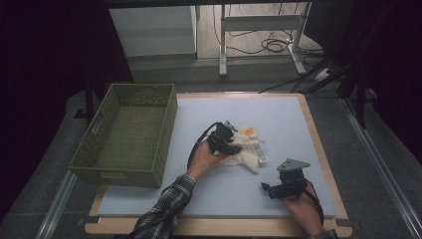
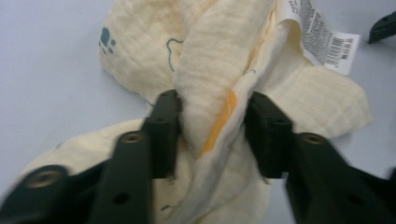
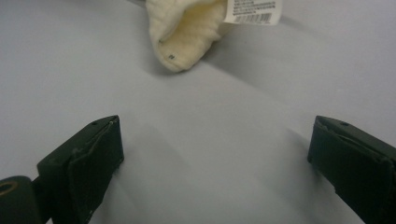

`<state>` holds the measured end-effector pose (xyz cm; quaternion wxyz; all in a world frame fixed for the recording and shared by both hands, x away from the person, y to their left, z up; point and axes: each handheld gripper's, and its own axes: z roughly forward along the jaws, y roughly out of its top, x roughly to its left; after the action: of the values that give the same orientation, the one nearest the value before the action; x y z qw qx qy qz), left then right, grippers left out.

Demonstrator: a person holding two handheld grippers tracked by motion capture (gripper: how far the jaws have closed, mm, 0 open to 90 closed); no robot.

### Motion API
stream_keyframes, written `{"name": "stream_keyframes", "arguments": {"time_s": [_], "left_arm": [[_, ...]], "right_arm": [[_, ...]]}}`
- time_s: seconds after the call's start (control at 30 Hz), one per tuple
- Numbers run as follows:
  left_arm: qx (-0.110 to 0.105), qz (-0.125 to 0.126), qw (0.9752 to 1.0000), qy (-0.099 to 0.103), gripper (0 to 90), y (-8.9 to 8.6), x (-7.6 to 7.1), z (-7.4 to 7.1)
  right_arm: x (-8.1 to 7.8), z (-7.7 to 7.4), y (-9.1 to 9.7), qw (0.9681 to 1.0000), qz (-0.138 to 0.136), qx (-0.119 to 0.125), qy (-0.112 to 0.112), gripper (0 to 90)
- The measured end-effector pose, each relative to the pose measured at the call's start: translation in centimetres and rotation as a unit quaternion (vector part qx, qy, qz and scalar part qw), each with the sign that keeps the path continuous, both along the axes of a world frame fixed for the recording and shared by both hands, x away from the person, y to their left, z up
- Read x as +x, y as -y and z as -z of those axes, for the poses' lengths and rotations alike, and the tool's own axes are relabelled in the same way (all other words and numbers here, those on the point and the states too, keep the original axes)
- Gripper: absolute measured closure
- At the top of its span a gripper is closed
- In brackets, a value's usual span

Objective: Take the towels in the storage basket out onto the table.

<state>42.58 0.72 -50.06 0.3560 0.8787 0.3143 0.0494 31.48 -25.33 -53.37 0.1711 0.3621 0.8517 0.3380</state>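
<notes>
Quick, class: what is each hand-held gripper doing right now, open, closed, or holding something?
Left hand-held gripper: jaws either side of a raised fold of the cream cloth, pads touching it; a firm grip cannot be told.
Right hand-held gripper: open, holding nothing, over bare table.

free: mat open beyond the cloth | obstacle: basket walls at left edge

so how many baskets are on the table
1. The green woven basket stands at the table's left edge, left of the cream cloth that the left gripper is on. Nothing suggests another hidden.
</notes>
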Motion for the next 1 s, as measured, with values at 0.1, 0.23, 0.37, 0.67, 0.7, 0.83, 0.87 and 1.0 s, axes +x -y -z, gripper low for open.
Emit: {"name": "stream_keyframes", "arguments": {"time_s": [0.1,0.23,0.37,0.67,0.7,0.83,0.87,1.0], "left_arm": [[-0.01,-0.001,0.9999,0.01,31.4,-0.1,-0.2,-0.4],[-0.003,-0.006,0.9996,0.028,22.2,-0.7,-1.0,-1.2],[-0.003,-0.02,0.999,0.04,20.9,-2.0,-1.9,-1.8],[-0.001,-0.041,0.9976,0.056,25.0,-4.9,-4.2,-1.2],[0.001,-0.043,0.9973,0.06,26.5,-5.1,-4.5,-1.1],[-0.011,-0.043,0.9975,0.055,32.8,-6.1,-5.3,-0.3],[-0.013,-0.042,0.9976,0.053,34.2,-6.2,-5.4,0.0],[-0.012,-0.044,0.9982,0.038,36.7,-6.3,-5.4,1.4]], "right_arm": [[0.0,0.0,0.0,1.0,0.0,0.0,0.0,3.3],[0.0,0.0,0.0,1.0,0.0,0.001,0.0,3.5],[0.0,0.0,0.0,1.0,0.0,0.002,-0.001,3.7],[-0.3,-0.8,0.3,0.9999,-0.014,0.007,-0.001,38.2],[-0.3,-0.9,0.3,0.9998,-0.019,0.008,-0.002,42.5],[-0.2,-1.7,-0.4,0.9989,-0.039,0.026,0.001,54.3],[-0.2,-2.0,-0.6,0.9987,-0.042,0.029,0.003,56.3],[0.6,-2.5,-1.6,0.9971,-0.052,0.054,-0.008,58.1]]}}
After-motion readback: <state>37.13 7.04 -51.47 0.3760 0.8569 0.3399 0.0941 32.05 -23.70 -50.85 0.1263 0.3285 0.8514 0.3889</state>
